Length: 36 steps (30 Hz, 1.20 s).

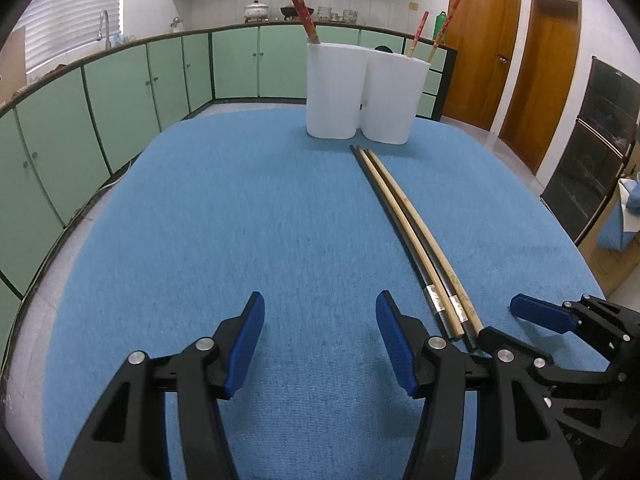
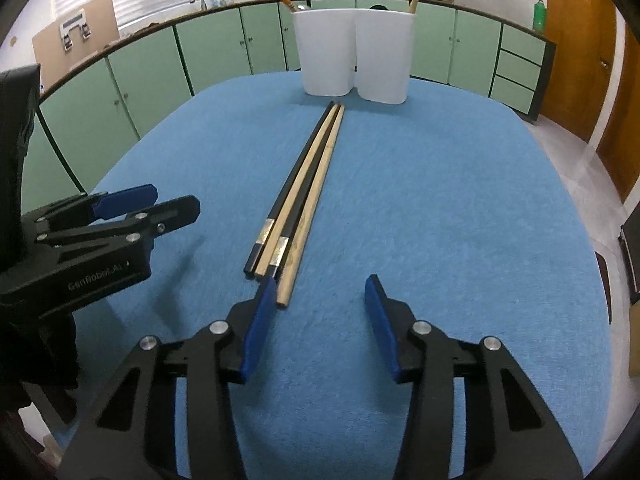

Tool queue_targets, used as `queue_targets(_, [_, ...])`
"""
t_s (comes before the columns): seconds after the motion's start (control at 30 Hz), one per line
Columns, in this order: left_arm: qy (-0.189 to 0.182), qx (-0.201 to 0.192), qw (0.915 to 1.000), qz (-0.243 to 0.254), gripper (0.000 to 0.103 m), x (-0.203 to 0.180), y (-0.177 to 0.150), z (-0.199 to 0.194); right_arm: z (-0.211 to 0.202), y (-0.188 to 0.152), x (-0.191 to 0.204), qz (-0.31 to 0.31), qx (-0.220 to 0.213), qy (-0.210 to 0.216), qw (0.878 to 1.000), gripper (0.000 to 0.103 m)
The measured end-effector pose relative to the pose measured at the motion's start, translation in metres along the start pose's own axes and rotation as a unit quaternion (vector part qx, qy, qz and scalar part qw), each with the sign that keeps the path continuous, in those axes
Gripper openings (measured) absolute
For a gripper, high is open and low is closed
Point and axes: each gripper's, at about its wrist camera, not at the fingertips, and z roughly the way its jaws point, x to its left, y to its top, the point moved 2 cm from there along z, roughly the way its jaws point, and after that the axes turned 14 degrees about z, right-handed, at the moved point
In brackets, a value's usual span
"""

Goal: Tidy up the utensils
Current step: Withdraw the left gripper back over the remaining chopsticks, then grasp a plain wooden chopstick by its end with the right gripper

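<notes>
So the four loose chopsticks (image 2: pixel 298 196) are lying bundled side by side in the middle of the blue worktop (image 2: pixel 440 200), two dark ones with silver bands and two pale wooden ones, tips pointing at the two white holders (image 2: pixel 354 54) at the far end. Makes sense to me: lined up like that, each one can be picked off the near end and carried straight ahead into a holder. The holders sit touching each other and each already has red-handled chopsticks (image 1: pixel 298 4) standing in it, so my guess is the sort goes by type

The right tool (image 2: pixel 320 320) is low over the near ends of the sticks, jaws partly open and holding nothing; its left pad sits right against the end of the nearest pale stick, but the stick isn't between the pads as far as I can see. The left tool (image 1: pixel 320 336) is about half open over bare cloth, also empty, parked just left of the bundle, probably out of the way or ready to steady it

View differences: the right wrist camera shows the stick ends clearly and the left tool from the side. The left wrist camera hides those ends behind its own finger, but shows the right tool's fingers (image 1: pixel 540 312) reaching in from the right beside the stick ends, plus the wooden doors (image 1: pixel 480 52)
</notes>
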Motion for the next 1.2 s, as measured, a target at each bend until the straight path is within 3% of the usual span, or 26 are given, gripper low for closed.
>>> queue_targets(0.2, [0.000,0.000,1.0000,0.000,0.057,0.001,-0.001,0.001,0.002,-0.003,0.008,-0.018,0.002,-0.010,1.000,0.036])
queue_targets(0.37, [-0.001,0.000,1.0000,0.004,0.057,-0.002,-0.003,0.000,0.003,-0.001,0.003,-0.006,0.003,0.003,1.000,0.007])
queue_targets(0.8, [-0.045,0.003,0.9985,0.030,0.057,-0.034,0.006,0.003,-0.004,0.003,-0.036,0.043,-0.005,-0.010,0.999,0.006])
queue_targets(1.2, [-0.032,0.030,0.9979,0.048,0.059,-0.041,0.005,0.012,-0.004,0.001,-0.036,0.045,-0.005,-0.005,0.999,0.006])
